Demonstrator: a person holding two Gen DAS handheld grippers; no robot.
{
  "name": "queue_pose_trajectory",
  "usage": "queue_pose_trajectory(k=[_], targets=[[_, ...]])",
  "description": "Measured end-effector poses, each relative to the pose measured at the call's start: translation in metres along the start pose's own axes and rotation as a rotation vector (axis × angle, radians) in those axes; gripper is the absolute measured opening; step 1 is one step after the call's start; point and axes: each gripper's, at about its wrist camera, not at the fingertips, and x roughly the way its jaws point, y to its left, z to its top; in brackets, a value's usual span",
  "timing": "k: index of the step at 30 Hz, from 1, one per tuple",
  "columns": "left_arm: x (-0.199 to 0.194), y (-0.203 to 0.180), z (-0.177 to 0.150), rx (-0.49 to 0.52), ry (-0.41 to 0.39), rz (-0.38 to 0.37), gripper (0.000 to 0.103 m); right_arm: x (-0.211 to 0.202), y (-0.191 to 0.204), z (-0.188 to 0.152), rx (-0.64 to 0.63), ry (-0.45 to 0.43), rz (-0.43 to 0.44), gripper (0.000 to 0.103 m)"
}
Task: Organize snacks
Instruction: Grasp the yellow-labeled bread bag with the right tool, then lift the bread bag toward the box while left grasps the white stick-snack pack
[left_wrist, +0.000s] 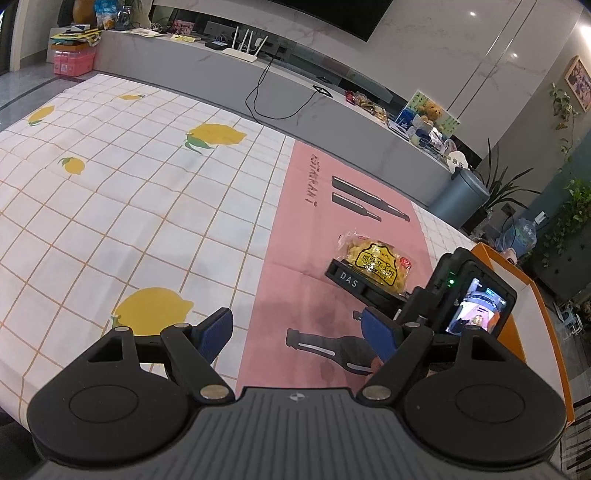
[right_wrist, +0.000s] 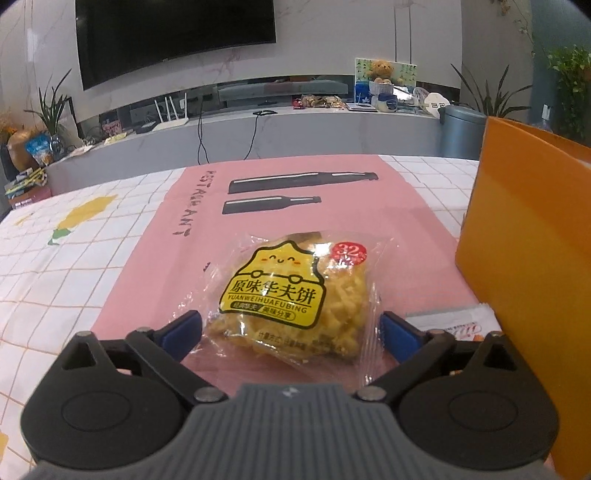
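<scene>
A clear snack packet with a yellow label, holding a waffle cake (right_wrist: 291, 295), lies on the pink placemat (right_wrist: 155, 266). My right gripper (right_wrist: 291, 332) is open, its blue pads on either side of the packet's near end, not squeezing it. The packet also shows in the left wrist view (left_wrist: 373, 262), with the right gripper (left_wrist: 369, 288) behind it. My left gripper (left_wrist: 299, 332) is open and empty, low over the tablecloth to the left of the packet. An orange box (right_wrist: 532, 251) stands just right of the packet.
A white lemon-print tablecloth (left_wrist: 129, 192) covers the table. A white wrapper (right_wrist: 450, 319) lies by the orange box's base. Beyond the table's far edge runs a grey TV bench (right_wrist: 295, 125) with clutter, and a grey bin (right_wrist: 461, 129).
</scene>
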Motion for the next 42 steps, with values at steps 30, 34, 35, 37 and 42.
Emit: queue_pose_trajectory(k=[30, 34, 35, 37, 42], targets=[[-0.007, -0.009, -0.002, 0.070, -0.045, 0.011, 0.093, -0.131, -0.038, -0.019, -0.074, -0.075, 0.160, 0.054], [-0.007, -0.013, -0.005, 0.090, -0.050, 0.020, 0.093, -0.166, -0.050, -0.015, -0.093, -0.131, 0.192, 0.054], [-0.007, -0.014, -0.006, 0.100, -0.051, 0.022, 0.093, -0.174, -0.054, -0.014, -0.086, -0.142, 0.198, 0.054], [-0.006, -0.018, -0.008, 0.118, -0.053, 0.024, 0.093, -0.190, -0.066, -0.013, -0.053, -0.159, 0.223, 0.054], [0.001, -0.027, -0.016, 0.144, -0.023, 0.015, 0.093, -0.223, -0.096, -0.013, 0.006, -0.222, 0.219, 0.054]])
